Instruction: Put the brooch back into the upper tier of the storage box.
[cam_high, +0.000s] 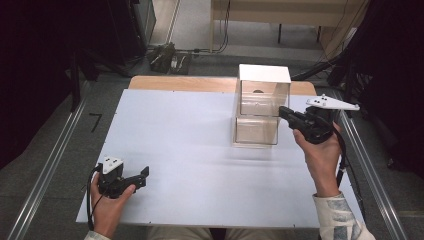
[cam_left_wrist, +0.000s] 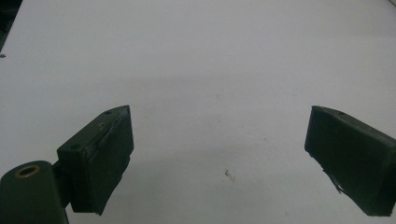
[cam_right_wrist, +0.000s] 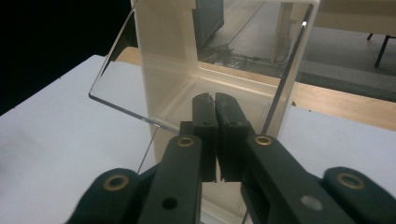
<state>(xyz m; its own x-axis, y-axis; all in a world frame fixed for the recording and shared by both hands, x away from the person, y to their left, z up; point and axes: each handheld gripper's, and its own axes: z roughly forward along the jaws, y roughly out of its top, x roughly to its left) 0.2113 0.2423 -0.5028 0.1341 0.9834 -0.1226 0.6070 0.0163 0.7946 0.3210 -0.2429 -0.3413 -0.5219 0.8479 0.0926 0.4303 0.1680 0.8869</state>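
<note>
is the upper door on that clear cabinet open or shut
Open: in the right gripper view the clear door swings out from the cabinet.

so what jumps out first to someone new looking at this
The clear two-tier plastic cabinet with a white top stands at the far right of the white table. The right tongs, jaws nearly together, sit at its upper compartment beside the swung-open clear door. The left tongs rest open near the front left corner.

Sitting on one white table (cam_high: 190, 150) is one clear two-tier cabinet (cam_high: 260, 107), while two hands are each holding one of two black grippers, left gripper (cam_high: 145, 175) and right gripper (cam_high: 283, 111).
</note>
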